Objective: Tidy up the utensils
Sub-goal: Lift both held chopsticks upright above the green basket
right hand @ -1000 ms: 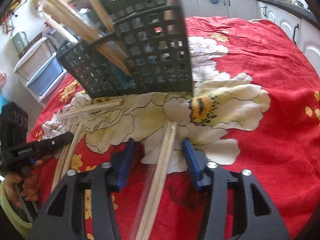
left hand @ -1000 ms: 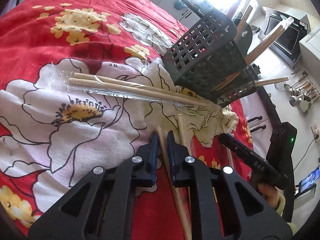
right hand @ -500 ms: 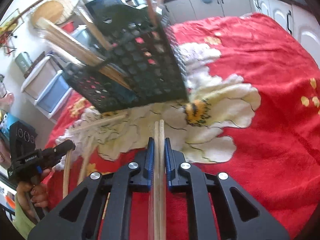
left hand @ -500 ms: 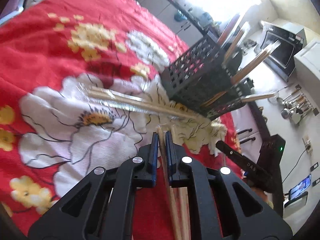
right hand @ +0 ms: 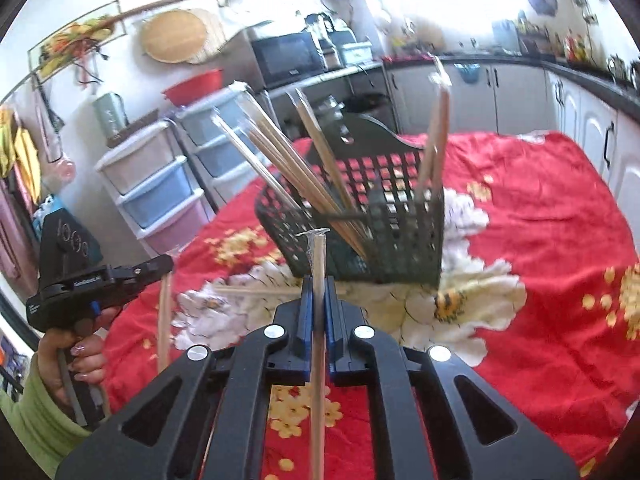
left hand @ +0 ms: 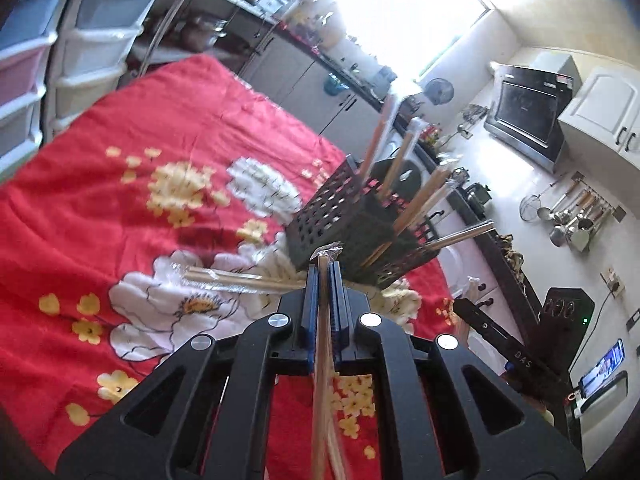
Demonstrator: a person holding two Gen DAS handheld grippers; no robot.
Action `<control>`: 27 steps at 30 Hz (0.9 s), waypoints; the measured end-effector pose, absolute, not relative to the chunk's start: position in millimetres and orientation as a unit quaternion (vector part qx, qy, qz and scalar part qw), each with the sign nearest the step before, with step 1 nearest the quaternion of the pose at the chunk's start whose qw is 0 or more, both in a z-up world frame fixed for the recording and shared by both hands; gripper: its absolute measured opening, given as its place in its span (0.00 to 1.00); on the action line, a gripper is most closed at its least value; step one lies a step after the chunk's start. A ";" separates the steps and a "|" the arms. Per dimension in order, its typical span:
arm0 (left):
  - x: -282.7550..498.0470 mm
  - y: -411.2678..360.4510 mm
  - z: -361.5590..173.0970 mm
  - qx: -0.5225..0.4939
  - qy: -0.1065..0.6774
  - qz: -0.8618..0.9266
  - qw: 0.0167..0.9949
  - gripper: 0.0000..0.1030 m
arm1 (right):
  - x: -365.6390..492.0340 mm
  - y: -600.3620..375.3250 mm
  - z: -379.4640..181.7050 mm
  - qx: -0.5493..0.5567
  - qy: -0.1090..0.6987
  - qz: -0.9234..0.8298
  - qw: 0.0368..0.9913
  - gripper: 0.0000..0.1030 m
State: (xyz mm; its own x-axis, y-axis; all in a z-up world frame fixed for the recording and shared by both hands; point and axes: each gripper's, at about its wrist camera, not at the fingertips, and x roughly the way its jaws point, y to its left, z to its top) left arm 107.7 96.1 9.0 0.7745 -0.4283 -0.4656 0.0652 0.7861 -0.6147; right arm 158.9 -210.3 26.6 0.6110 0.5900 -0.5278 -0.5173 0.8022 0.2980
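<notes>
My left gripper (left hand: pixel 324 270) is shut on a wrapped pair of wooden chopsticks (left hand: pixel 322 340), lifted above the red flowered cloth (left hand: pixel 120 184). Ahead stands a black lattice utensil basket (left hand: pixel 344 228) holding several wrapped chopsticks. Another wrapped pair (left hand: pixel 236 280) lies on the cloth left of the basket. My right gripper (right hand: pixel 318 280) is shut on its own wrapped chopstick pair (right hand: pixel 318 320), raised and pointing at the basket (right hand: pixel 380 232). In the right wrist view the left gripper (right hand: pixel 160 268) shows at the left with its chopsticks (right hand: pixel 164 312) hanging down, held by a hand in a green sleeve.
Plastic drawer units (right hand: pixel 156 184) stand past the table's far left edge. Kitchen cabinets (right hand: pixel 520 96) and a counter with a microwave (right hand: pixel 284 56) run behind. In the left wrist view the other gripper's black body (left hand: pixel 508 348) is at the lower right.
The right gripper's jaws closed on the chopsticks that lay between them. Both grippers rose off the cloth with their chopsticks, and the views tilted up toward the basket and kitchen.
</notes>
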 end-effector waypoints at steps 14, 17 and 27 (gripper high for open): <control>113.7 62.7 72.6 -0.247 0.244 -0.179 0.920 0.03 | 135.4 -218.8 73.2 0.042 0.231 0.311 0.921 0.05; 115.4 55.6 82.6 -0.240 0.234 -0.186 0.924 0.03 | 133.3 -221.8 79.6 0.039 0.210 0.303 0.929 0.05; 129.0 33.8 111.6 -0.224 0.204 -0.209 0.930 0.03 | 140.2 -234.7 93.1 0.052 0.173 0.283 0.942 0.05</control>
State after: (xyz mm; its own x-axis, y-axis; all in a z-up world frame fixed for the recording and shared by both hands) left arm 129.0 33.8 111.6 0.8293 -0.4807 -0.2849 0.2983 0.8120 -0.5016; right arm 140.2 -234.7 93.1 0.7799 0.5516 -0.2958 -0.5160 0.8341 0.1951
